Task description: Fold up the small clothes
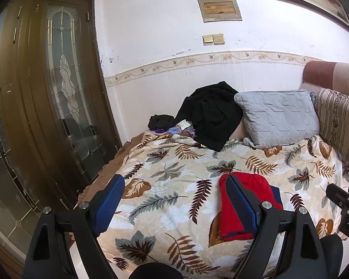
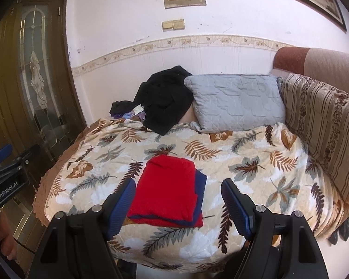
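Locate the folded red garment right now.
The red garment lies folded on the leaf-print blanket near its front edge, directly ahead of the open right tool.

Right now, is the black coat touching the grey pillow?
Touching. The right wrist view shows the black coat pressed against the grey pillow's left edge, no blanket visible between them.

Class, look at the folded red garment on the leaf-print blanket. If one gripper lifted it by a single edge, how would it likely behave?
The red garment looks soft and layered, so it would probably droop and unfold. It seems light for its size, lying flat on the blanket. Its fuzzy surface likely grips well between the open right gripper pads.
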